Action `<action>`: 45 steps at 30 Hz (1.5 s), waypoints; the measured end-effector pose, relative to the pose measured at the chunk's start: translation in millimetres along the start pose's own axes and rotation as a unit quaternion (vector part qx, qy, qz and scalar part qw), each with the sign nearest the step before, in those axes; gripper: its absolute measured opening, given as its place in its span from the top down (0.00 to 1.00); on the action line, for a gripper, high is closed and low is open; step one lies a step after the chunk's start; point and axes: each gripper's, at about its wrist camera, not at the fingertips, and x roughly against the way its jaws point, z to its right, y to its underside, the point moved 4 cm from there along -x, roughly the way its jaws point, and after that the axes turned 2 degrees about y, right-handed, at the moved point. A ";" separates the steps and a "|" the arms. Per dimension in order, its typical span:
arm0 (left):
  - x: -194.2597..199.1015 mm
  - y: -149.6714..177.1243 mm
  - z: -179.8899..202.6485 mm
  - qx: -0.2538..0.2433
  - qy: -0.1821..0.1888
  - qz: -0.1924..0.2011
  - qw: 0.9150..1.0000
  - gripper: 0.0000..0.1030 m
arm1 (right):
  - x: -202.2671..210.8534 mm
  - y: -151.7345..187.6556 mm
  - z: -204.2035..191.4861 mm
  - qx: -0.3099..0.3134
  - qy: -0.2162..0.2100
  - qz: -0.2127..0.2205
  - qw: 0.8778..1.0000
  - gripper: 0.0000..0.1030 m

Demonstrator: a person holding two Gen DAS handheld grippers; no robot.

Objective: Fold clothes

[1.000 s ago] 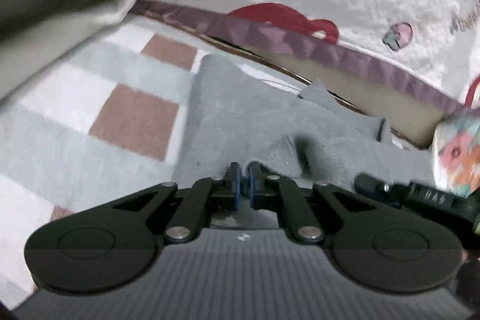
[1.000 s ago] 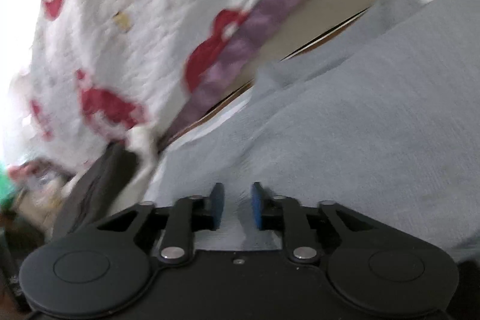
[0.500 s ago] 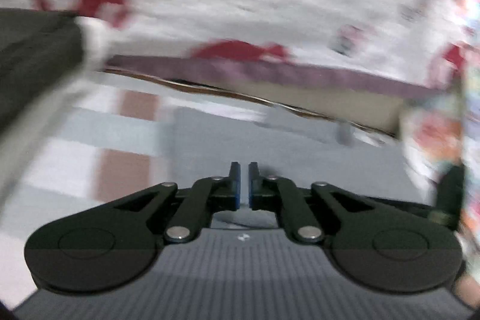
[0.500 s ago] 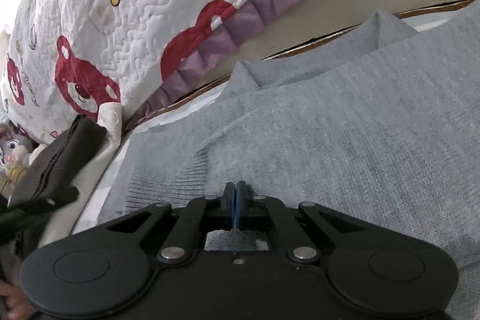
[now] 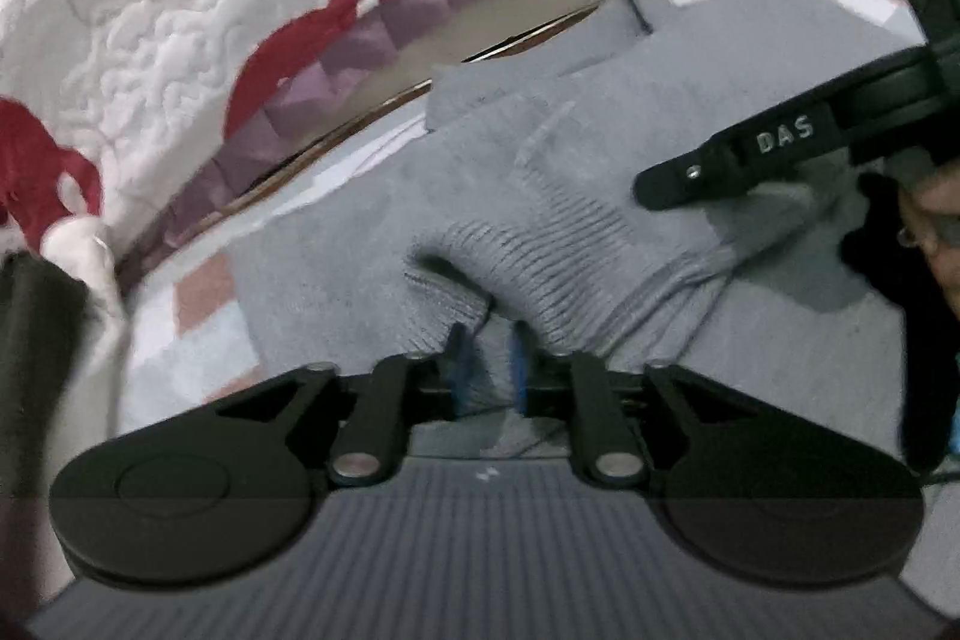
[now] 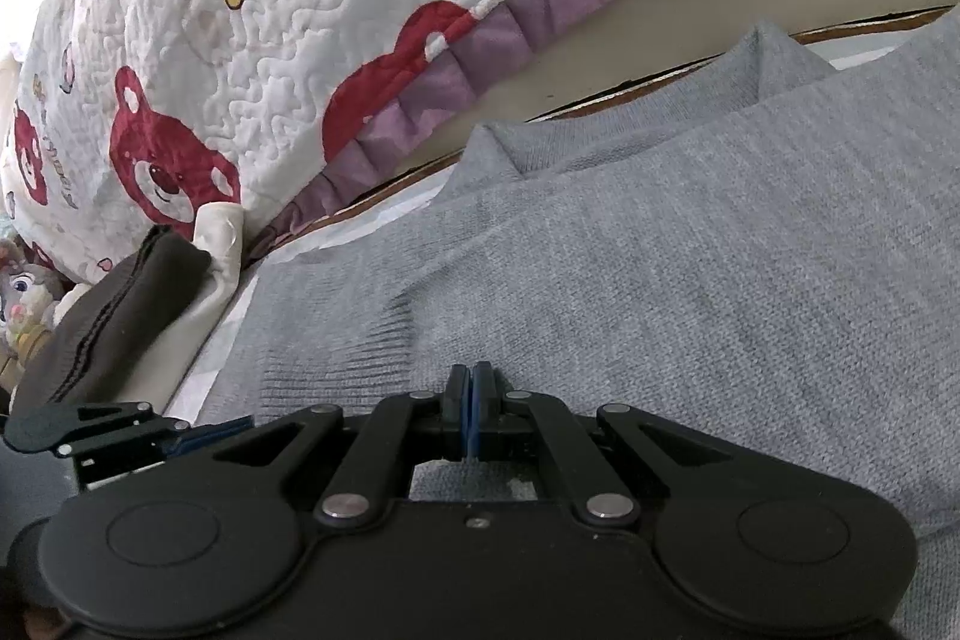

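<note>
We read "DAS" in pale raised capitals on black arm of right gripper (image 5: 780,148), seen from left wrist view, letters tilted upward to right. On white quilt (image 6: 288,40), beside red bear print (image 6: 162,166) in right wrist view, we see small red lettering running sideways, too small and warped to make out. We find no other legible text, numbers or signs.
</note>
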 end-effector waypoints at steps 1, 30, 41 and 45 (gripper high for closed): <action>-0.8 -0.7 1.1 -0.011 -0.019 0.000 1.000 0.59 | 0.0 0.1 0.3 -0.002 0.000 0.001 1.000 1.00; -9.3 7.6 -59.7 0.265 0.114 0.029 0.957 0.42 | -0.5 1.7 0.8 0.006 -0.011 0.008 1.000 1.00; -9.0 14.9 -60.3 0.256 0.080 0.048 0.962 0.86 | 0.1 3.0 1.1 0.003 -0.012 0.011 1.000 1.00; -3.5 32.0 -71.9 0.346 0.095 0.064 0.931 0.94 | 1.0 3.1 3.0 -0.013 -0.015 0.007 1.000 1.00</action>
